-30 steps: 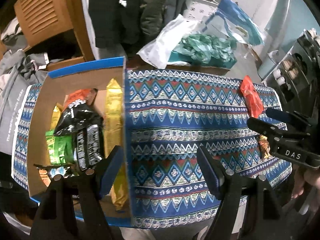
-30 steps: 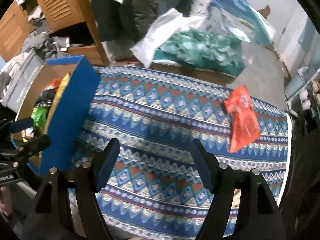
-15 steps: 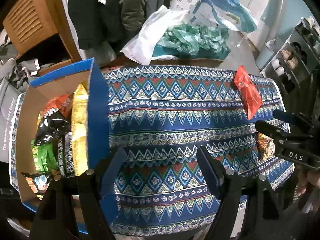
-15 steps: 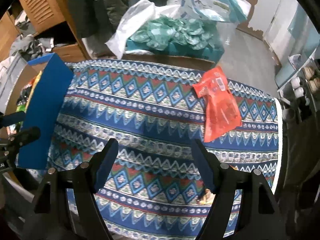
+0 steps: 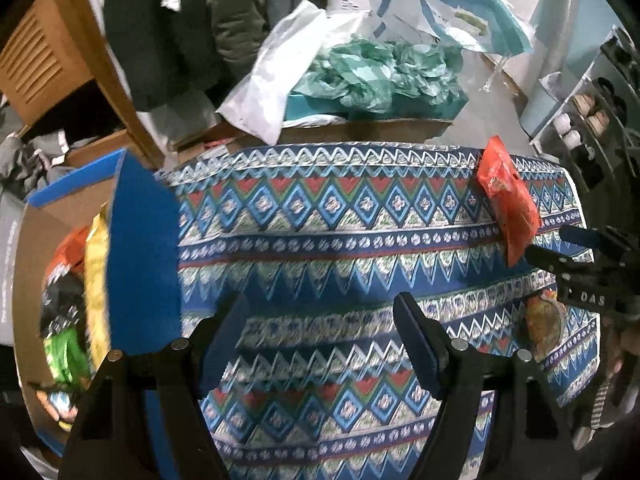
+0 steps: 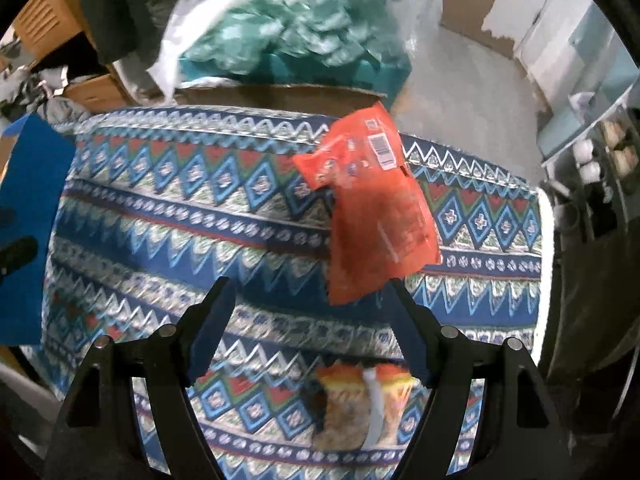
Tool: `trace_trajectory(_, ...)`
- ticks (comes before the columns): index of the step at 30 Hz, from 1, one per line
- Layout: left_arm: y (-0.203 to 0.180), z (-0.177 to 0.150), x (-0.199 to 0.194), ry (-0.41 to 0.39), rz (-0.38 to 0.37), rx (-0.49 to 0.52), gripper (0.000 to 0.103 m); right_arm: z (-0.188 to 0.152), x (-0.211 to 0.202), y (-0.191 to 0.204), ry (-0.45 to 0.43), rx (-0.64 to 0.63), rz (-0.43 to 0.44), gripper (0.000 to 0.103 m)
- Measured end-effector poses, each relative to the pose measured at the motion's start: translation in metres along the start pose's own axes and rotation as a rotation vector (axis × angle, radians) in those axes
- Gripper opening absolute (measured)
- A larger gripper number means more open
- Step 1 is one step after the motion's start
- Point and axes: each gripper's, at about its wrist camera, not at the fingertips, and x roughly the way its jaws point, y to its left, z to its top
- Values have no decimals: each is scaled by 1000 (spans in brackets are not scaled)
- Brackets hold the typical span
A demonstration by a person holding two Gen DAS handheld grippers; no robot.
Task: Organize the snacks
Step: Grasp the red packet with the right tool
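Note:
An orange-red snack bag (image 6: 372, 208) lies on the patterned tablecloth (image 6: 200, 220), just beyond my right gripper (image 6: 308, 300), which is open and empty. A smaller orange and yellow snack pack (image 6: 360, 408) lies under that gripper, near the table's front edge. In the left wrist view the same orange-red bag (image 5: 508, 204) sits far right and the small pack (image 5: 544, 320) below it. My left gripper (image 5: 320, 320) hangs open over bare cloth. A blue cardboard box (image 5: 140, 260) at the left holds several snack packs (image 5: 76, 312).
Beyond the table stands a cardboard box with teal plastic bags (image 5: 380, 76) and a white bag (image 5: 276, 76). Dark jackets (image 5: 180, 20) hang at the back left beside wooden furniture (image 5: 44, 52). Shelves (image 5: 592, 120) stand at the right. The right gripper's body (image 5: 592, 276) shows at the right edge.
Both grippers have moved right and lower over the table. The box slid to the left edge of both views. The orange-red bag now lies close in front of my right gripper.

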Motion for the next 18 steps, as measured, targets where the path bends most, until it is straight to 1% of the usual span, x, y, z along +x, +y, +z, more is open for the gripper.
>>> trace_trajectory(3, -7, 9, 14, 8, -1, 15, 77, 12, 15, -9, 20, -18, -23, 75)
trace_trajectory(6, -12, 19, 29, 29, -26, 6, 77, 22, 28, -14, 23, -65, -67, 75)
trace_trajectory(8, -15, 25, 39, 40, -30, 0, 77, 29, 36, -18, 25, -86, -86, 75)
trace_trajectory(13, -22, 34, 59, 71, -56, -10, 77, 40, 52, -25, 24, -126, -96, 75)
trace_trajectory(18, -33, 35, 72, 99, -79, -15, 77, 46, 66, -27, 32, -157, -120, 75)
